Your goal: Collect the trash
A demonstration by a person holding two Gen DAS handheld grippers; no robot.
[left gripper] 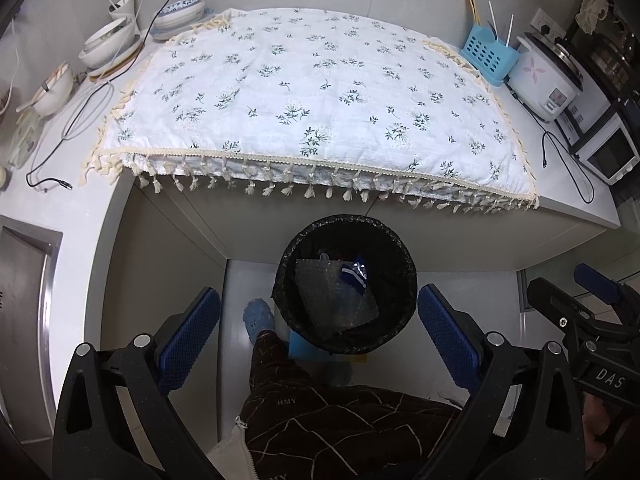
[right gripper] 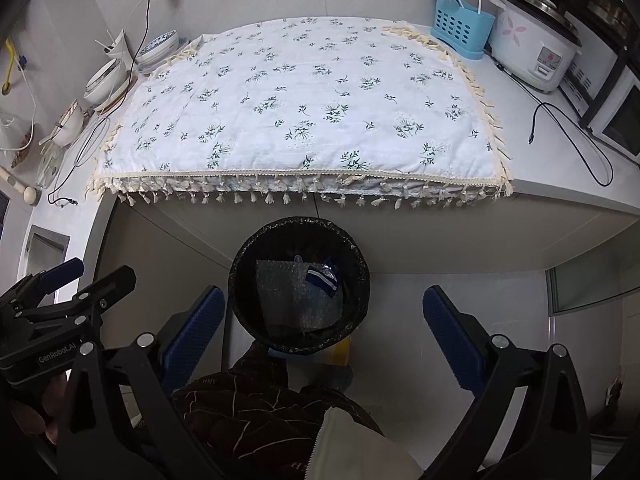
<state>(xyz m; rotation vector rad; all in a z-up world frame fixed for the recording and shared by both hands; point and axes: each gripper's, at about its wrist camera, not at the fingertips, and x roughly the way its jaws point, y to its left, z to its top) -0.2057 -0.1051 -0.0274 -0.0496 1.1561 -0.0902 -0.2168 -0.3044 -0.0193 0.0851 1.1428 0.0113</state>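
Observation:
A black-lined trash bin (left gripper: pixel 404 280) stands on the floor below the counter edge; it also shows in the right wrist view (right gripper: pixel 240 304). Inside lie a sheet of bubble wrap (left gripper: pixel 336 300) (right gripper: pixel 288 300) and a blue-and-white wrapper (left gripper: pixel 354 274) (right gripper: pixel 322 278). My left gripper (left gripper: pixel 318 332) is open and empty, held above the bin. My right gripper (right gripper: pixel 324 330) is open and empty, also above the bin. The right gripper shows at the right edge of the left wrist view (left gripper: pixel 592 320). The left gripper shows at the left edge of the right wrist view (right gripper: pixel 60 304).
A floral white cloth (left gripper: pixel 312 96) (right gripper: pixel 304 100) covers the counter. Stacked bowls (left gripper: pixel 112 40) and cables (left gripper: pixel 80 120) sit at left. A blue utensil holder (left gripper: pixel 486 54), rice cooker (left gripper: pixel 544 76) and toaster oven (left gripper: pixel 608 152) stand at right. The person's legs (left gripper: pixel 320 408) are below.

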